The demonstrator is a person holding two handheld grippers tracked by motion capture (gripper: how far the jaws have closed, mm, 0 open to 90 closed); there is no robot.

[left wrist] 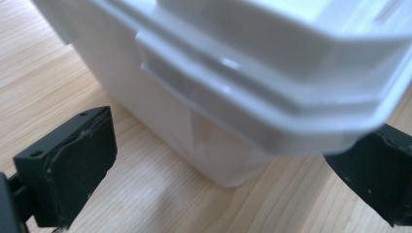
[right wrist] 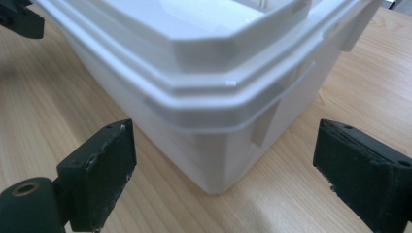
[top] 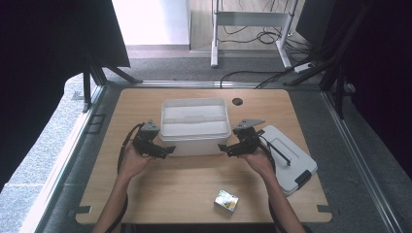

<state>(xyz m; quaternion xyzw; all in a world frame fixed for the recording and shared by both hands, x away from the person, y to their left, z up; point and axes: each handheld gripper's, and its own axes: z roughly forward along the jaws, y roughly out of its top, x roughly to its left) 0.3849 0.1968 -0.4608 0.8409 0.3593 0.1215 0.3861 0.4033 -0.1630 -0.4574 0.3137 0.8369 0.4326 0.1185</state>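
Approaching white bin point(top: 195, 127) corners, left claw point(top: 167, 151) and right claw point(top: 222, 147) both gaped empty; best gripped level under rim, evenly.

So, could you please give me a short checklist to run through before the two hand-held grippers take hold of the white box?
1. Left hand-held gripper open: ok.
2. Right hand-held gripper open: ok.
3. Each faces a near corner of the white box: ok.
4. Pads pressing on the box: not ok, both stand apart from it.
5. Lid off and lying aside at the right: ok.
6. Small carton clear of the box: ok.
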